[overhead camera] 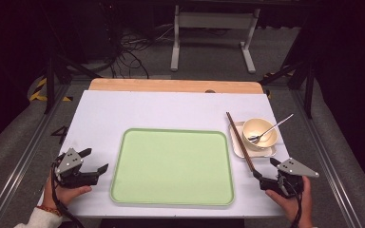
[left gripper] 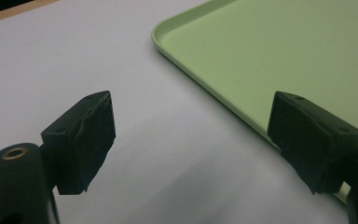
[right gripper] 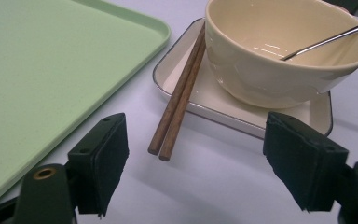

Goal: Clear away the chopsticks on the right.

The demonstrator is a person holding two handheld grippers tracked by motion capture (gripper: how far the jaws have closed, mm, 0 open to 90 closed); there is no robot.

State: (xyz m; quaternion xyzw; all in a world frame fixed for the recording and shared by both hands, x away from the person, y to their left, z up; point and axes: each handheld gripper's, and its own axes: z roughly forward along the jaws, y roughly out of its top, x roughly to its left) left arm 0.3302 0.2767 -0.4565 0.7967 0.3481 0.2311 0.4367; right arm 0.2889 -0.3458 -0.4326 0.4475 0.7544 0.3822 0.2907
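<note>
Resting near the table's front edge, the right gripper (right gripper: 193, 158) is aimed at the chopsticks (right gripper: 179, 93), its jaws spread wide and empty. The chopsticks are propped on the square plate (right gripper: 256, 116) just beside the bowl (right gripper: 279, 56), their near ends on the white table (overhead camera: 104, 114), presumably convenient for pickup. The left gripper (left gripper: 191, 140) is held released beside the green tray (overhead camera: 171, 164).
</note>
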